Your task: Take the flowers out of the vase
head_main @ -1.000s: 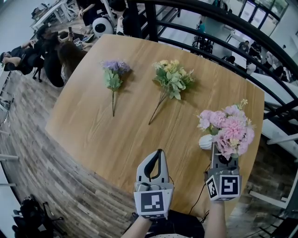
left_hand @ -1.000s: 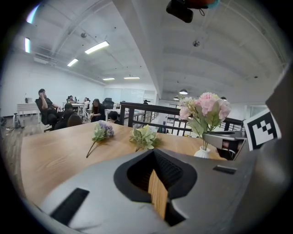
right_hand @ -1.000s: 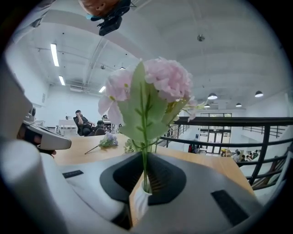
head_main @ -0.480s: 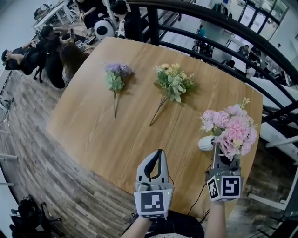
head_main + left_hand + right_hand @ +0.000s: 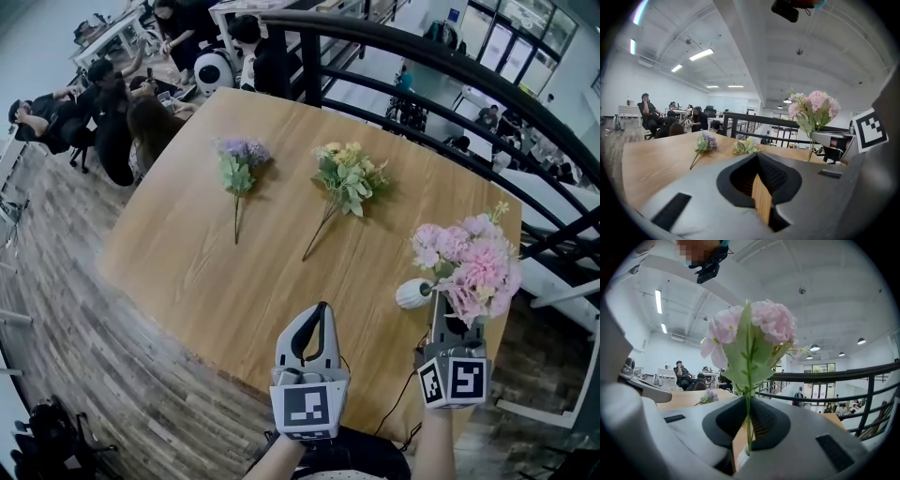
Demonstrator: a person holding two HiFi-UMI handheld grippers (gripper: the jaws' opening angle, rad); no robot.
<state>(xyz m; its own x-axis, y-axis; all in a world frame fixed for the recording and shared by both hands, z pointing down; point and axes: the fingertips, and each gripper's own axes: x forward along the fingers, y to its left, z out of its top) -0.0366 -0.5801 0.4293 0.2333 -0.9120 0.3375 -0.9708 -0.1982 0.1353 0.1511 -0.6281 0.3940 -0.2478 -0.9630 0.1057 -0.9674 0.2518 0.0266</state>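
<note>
My right gripper (image 5: pixel 439 314) is shut on the thin green stem (image 5: pixel 748 420) of a pink flower bunch (image 5: pixel 469 265), which it holds upright near the table's right edge. The blooms (image 5: pixel 757 331) fill the right gripper view. Just below the jaws sits the small white vase (image 5: pixel 412 292), and its mouth (image 5: pixel 740 459) shows under the stem's lower end. My left gripper (image 5: pixel 322 309) hovers at the table's near edge, shut and holding nothing (image 5: pixel 757 158). A purple sprig (image 5: pixel 238 161) and a yellow-green bunch (image 5: pixel 348 174) lie flat on the far half of the table.
The round wooden table (image 5: pixel 206 272) ends close to both grippers. A black metal railing (image 5: pixel 422 70) curves along its far and right sides. Several seated people (image 5: pixel 112 103) are beyond the far left edge, over plank flooring (image 5: pixel 66 309).
My right gripper has risen a little with the pink bunch, lifting the stem relative to the vase. The left gripper has stayed where it was.
</note>
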